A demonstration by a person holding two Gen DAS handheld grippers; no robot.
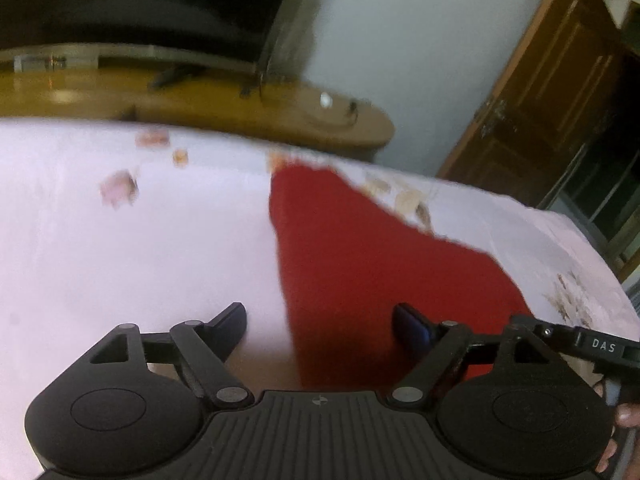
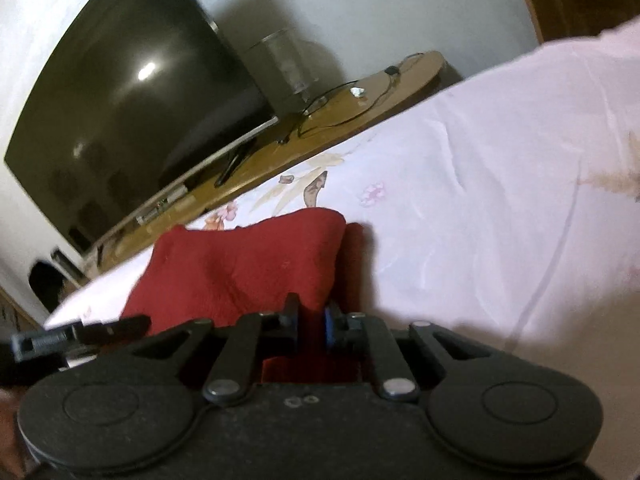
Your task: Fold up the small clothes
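Pinching a near edge of the red cloth [image 2: 248, 264] between the fingers of the right gripper [image 2: 312, 320], jaws pressed together on the fabric, probably so that the edge can be carried over into a fold. Bunching and rising at the gripped end, judging by the humped shape climbing toward 12 o'clock in the right wrist view, with a darker red layer showing just beside it at 3 o'clock; whether that is an under-layer or shadow, hard telling.

Lying otherwise flat on the pale floral bedsheet [image 1: 120, 248], the red cloth [image 1: 360, 264] running from 12 o'clock down to 6 o'clock in the left wrist view, widening toward 4 o'clock.

Hovering with jaws spread wide, the left gripper [image 1: 320, 320], one fingertip over bare sheet at 9 o'clock, the other over the cloth at 3 o'clock; straddling the long left edge in this way, likely readying to pin or take that edge while the other end is being lifted. Touching the fabric or just above it, not telling from the blur.

Standing well apart at 12 o'clock, the wooden TV stand [image 1: 240, 108] with the television [image 2: 132, 112].
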